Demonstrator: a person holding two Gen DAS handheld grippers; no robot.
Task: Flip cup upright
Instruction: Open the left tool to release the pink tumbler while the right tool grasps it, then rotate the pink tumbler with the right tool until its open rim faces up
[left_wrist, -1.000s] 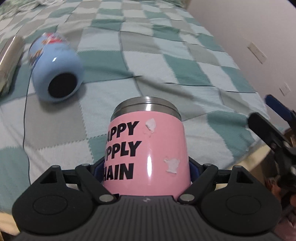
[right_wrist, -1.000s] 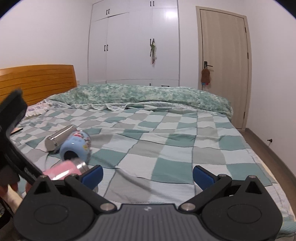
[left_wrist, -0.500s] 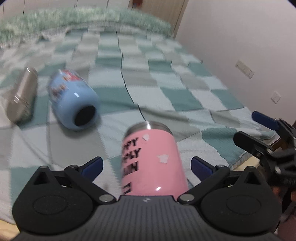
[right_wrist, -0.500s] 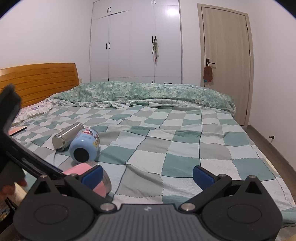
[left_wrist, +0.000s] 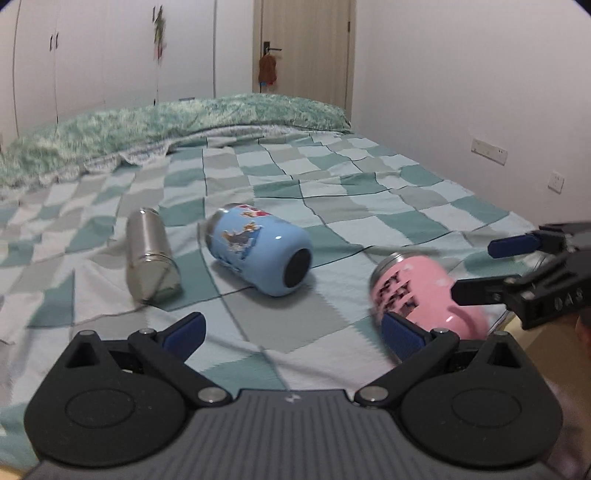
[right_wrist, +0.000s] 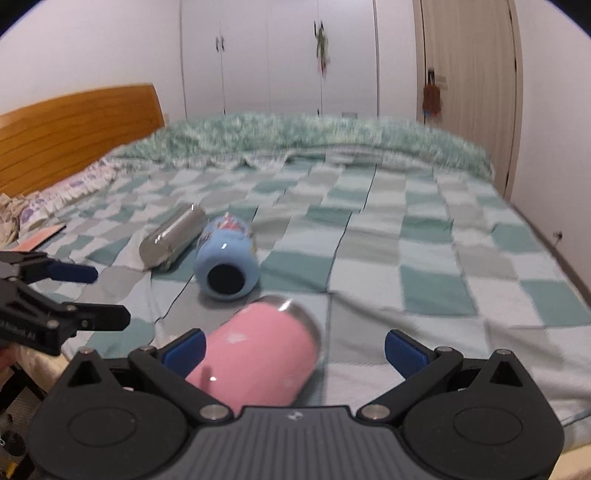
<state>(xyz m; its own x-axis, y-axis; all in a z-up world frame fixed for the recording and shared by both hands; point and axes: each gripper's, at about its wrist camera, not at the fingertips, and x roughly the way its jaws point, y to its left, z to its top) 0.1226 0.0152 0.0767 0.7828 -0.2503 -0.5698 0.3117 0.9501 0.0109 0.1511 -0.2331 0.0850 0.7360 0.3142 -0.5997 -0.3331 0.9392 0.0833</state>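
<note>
A pink cup with black lettering (left_wrist: 424, 291) lies on its side near the bed's front edge, steel rim pointing away; it is blurred. In the right wrist view the pink cup (right_wrist: 258, 358) sits between my right fingers, nearer the left one, untouched. My right gripper (right_wrist: 293, 350) is open. My left gripper (left_wrist: 291, 332) is open and empty, left of the pink cup. A blue cartoon cup (left_wrist: 258, 251) lies on its side mid-bed; it also shows in the right wrist view (right_wrist: 226, 264).
A steel flask (left_wrist: 149, 256) lies on its side left of the blue cup, on the checked bedspread (left_wrist: 332, 206). A wooden headboard (right_wrist: 74, 133) stands at the left, a green duvet (right_wrist: 314, 136) at the back. The bed's front edge is close below the grippers.
My left gripper opened and let go of the pink cup, then drew back to the left. The pink cup now lies on the bed. My right gripper moved in around it.
</note>
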